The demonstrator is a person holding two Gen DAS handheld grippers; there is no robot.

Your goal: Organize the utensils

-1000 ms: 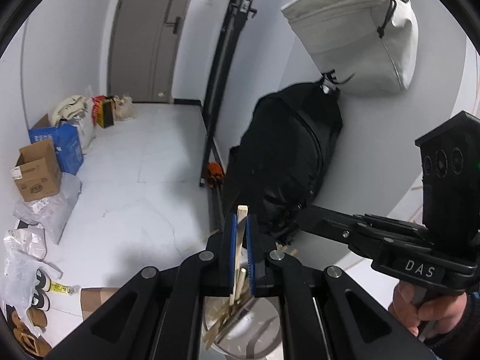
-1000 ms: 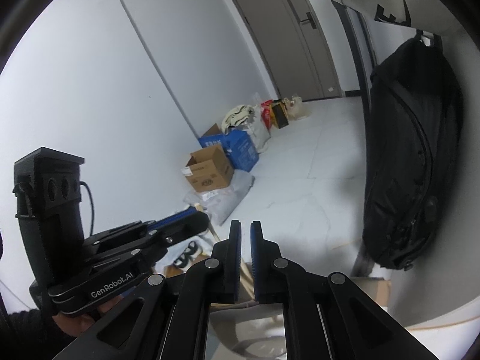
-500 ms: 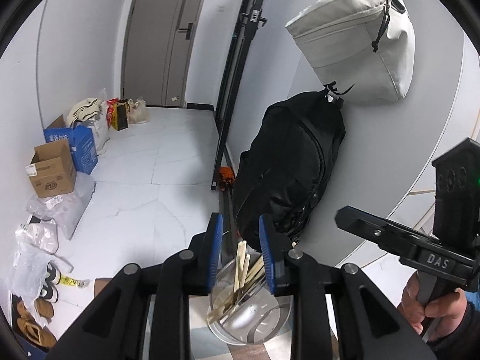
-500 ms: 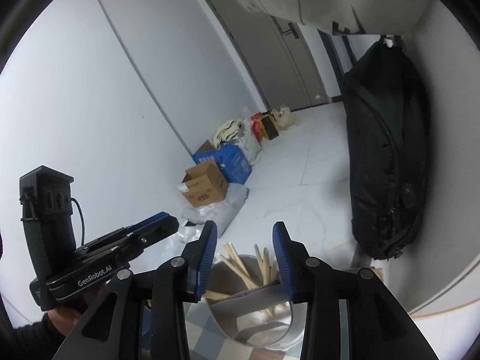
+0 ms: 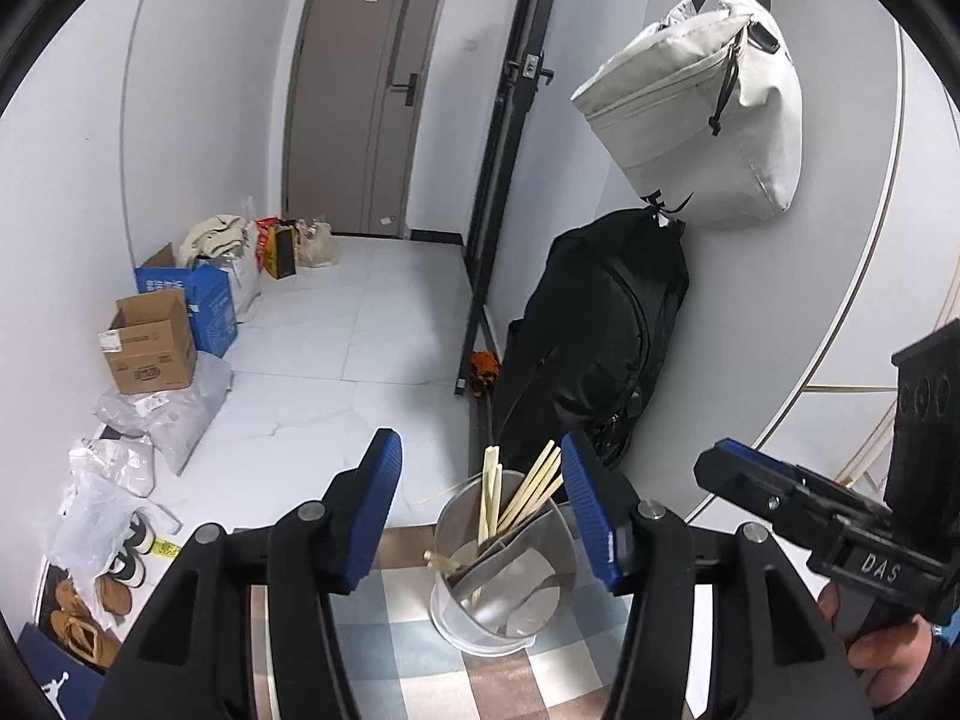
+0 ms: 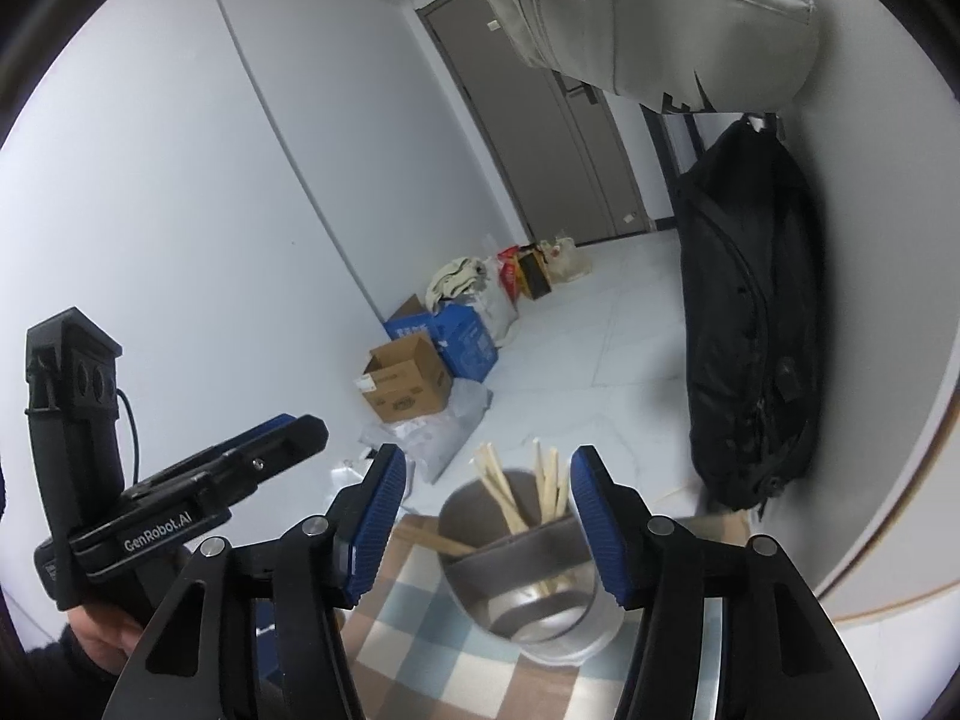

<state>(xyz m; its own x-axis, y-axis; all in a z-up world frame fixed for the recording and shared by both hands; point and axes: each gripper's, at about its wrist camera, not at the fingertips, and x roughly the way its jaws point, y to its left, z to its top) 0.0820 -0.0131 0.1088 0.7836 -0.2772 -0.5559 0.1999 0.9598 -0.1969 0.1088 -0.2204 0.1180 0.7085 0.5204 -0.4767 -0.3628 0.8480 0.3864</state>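
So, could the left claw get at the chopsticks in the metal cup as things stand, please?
Probably yes: the left claw is opening, nothing is between its pads, and the chopsticks stand in the cup just ahead, unobstructed.

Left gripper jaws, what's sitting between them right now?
In the left wrist view the opening left gripper frames a metal cup of wooden chopsticks; the jaws touch neither.

Pale wooden chopsticks (image 5: 528,489) leaning upright inside metal cup (image 5: 510,618) on checked cloth (image 5: 420,660)
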